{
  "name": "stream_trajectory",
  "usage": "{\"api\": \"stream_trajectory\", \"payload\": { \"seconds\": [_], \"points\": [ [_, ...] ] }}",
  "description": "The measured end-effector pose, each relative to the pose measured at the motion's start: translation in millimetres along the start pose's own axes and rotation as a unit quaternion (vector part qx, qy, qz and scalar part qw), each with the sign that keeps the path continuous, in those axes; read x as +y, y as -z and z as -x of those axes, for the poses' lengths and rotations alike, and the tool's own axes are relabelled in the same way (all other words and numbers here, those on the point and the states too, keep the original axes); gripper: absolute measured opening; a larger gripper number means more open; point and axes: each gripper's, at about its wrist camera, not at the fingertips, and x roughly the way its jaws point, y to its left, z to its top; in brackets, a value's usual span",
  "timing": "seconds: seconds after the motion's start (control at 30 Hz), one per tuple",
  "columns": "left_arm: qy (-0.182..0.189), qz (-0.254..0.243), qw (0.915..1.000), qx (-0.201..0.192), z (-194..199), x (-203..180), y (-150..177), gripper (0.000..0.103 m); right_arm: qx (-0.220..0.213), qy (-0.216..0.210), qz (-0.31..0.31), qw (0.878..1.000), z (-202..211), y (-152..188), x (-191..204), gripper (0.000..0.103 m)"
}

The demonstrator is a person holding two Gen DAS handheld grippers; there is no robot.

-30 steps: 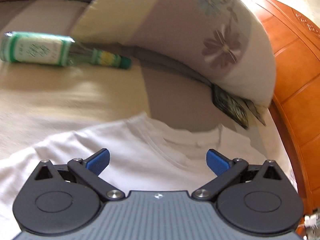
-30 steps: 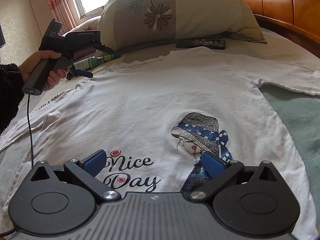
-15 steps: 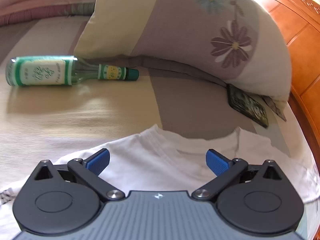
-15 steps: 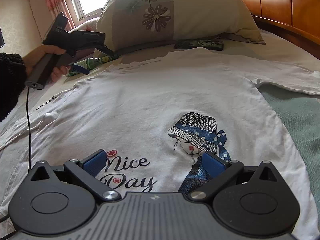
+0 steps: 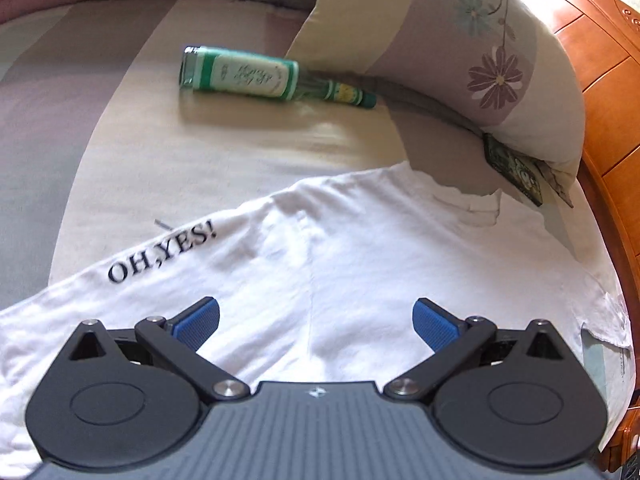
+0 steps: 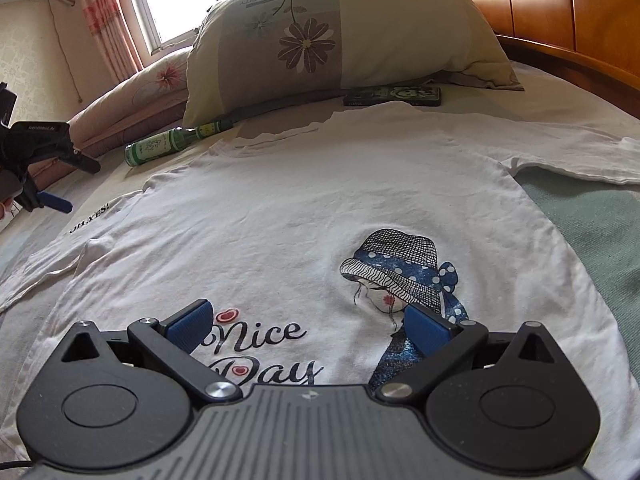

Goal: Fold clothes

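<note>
A white T-shirt [image 6: 304, 208] lies flat, front up, on the bed, with a "Nice Day" print and a girl in a blue hat. Its left sleeve reads "OH,YES!" [image 5: 160, 256]. My left gripper [image 5: 316, 320] is open and empty above the shirt's left shoulder and sleeve; it also shows at the left edge of the right wrist view [image 6: 56, 192]. My right gripper [image 6: 306, 324] is open and empty, low over the shirt's printed lower front.
A green glass bottle [image 5: 260, 76] lies on the bed beside a flowered pillow [image 6: 340, 36]. A dark flat case [image 6: 394, 95] lies by the collar. A wooden headboard [image 6: 560, 12] stands at the right. A green blanket [image 6: 592, 224] lies under the shirt's right side.
My left gripper has moved back and to the left, away from the collar, so the "OH,YES!" sleeve now shows under it. The right gripper has stayed almost still. The shirt has not moved.
</note>
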Motion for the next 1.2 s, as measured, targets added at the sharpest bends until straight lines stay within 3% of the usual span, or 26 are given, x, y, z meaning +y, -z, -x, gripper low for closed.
{"api": "stream_trajectory", "payload": {
  "seconds": [0.17, 0.23, 0.37, 0.47, 0.63, 0.8, 1.0, 1.1, 1.2],
  "points": [
    [-0.003, 0.034, 0.9994, 0.011, -14, 33, 31, 0.102, 0.008, 0.049, 0.080, 0.996, -7, 9, 23, 0.103],
    [-0.008, 0.032, 0.9994, -0.001, -9, 42, 35, 0.102, 0.007, 0.049, 0.082, 0.995, -7, 10, 24, 0.103],
    [-0.082, 0.037, 0.9958, -0.017, 1, 69, 25, 0.102, 0.008, 0.047, 0.077, 0.996, -7, 10, 22, 0.103],
    [-0.103, 0.046, 0.9929, -0.037, 15, 82, 19, 0.101, 0.007, 0.050, 0.079, 0.996, -8, 10, 24, 0.103],
    [-0.035, -0.006, 0.9975, -0.061, 38, 52, 30, 0.102, 0.026, 0.060, 0.075, 0.995, -7, 6, 28, 0.103],
    [-0.004, -0.062, 0.9953, -0.074, 32, 28, 51, 0.102, 0.068, 0.047, 0.030, 0.996, 16, -8, 30, 0.103],
    [0.043, 0.003, 0.9974, -0.057, 14, 53, 76, 0.102, 0.059, 0.009, -0.022, 0.998, 63, -14, 29, 0.103],
    [0.060, 0.007, 0.9960, -0.066, 20, 61, 96, 0.102, 0.061, -0.002, -0.040, 0.997, 77, -8, 27, 0.103],
    [0.066, -0.004, 0.9965, -0.051, 32, 61, 101, 0.102, 0.079, -0.003, -0.047, 0.996, 78, 3, 28, 0.103]
  ]
}}
